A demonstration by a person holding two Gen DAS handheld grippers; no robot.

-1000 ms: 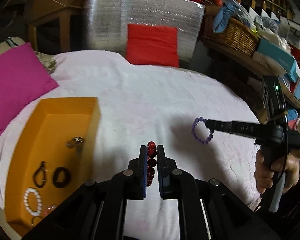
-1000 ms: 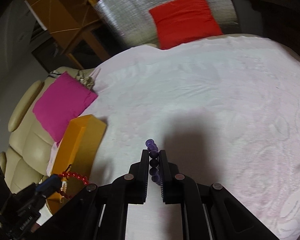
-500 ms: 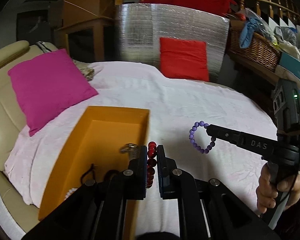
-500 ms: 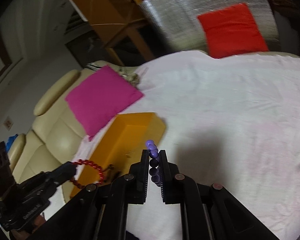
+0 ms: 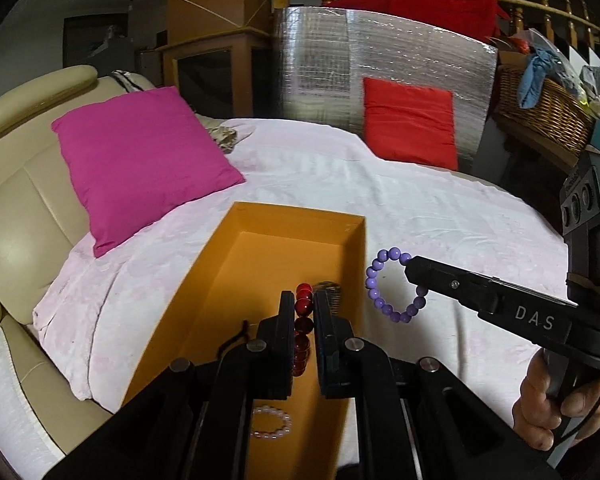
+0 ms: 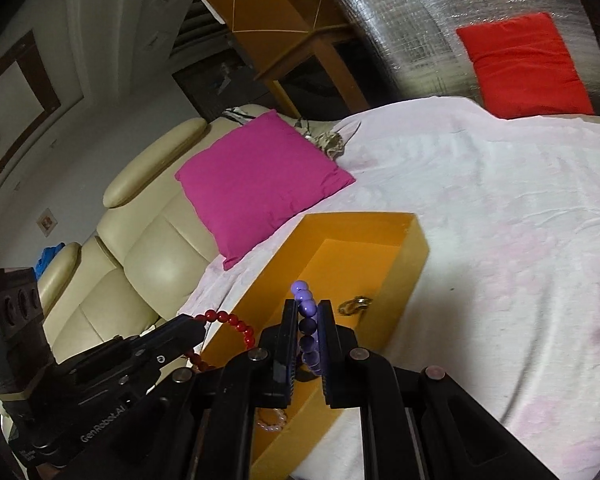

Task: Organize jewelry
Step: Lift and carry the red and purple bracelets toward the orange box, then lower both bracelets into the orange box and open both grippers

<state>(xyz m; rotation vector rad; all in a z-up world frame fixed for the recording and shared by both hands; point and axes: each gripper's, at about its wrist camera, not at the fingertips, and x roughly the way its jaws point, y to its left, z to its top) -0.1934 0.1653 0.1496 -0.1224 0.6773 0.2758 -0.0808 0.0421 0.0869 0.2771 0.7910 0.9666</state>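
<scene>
My left gripper [image 5: 303,300] is shut on a red bead bracelet [image 5: 303,308] and hangs over the open orange box [image 5: 292,222]. From the right wrist view the same red bead bracelet [image 6: 236,322] dangles from the left gripper [image 6: 198,326] above the box's near-left wall. My right gripper [image 6: 308,308] is shut on a purple bead bracelet [image 6: 306,306], also over the orange box [image 6: 404,264]. Seen from the left wrist, the purple bead bracelet [image 5: 392,286] hangs from the right gripper [image 5: 410,270] just right of the box's right wall. Inside the box lie a pale pink bracelet [image 5: 271,424], a metal piece [image 6: 356,304] and a dark cord [image 5: 232,340].
The box sits on a pale pink blanket [image 5: 440,216] spread over a cream sofa [image 5: 16,200]. A magenta cushion [image 5: 140,160] lies left of the box, a red cushion [image 5: 410,120] against a silver panel [image 5: 340,60] at the back. A wicker basket [image 5: 548,108] stands far right.
Both grippers have swung left toward the orange box, each still holding its bracelet. The box now lies right under the fingers in both views.
</scene>
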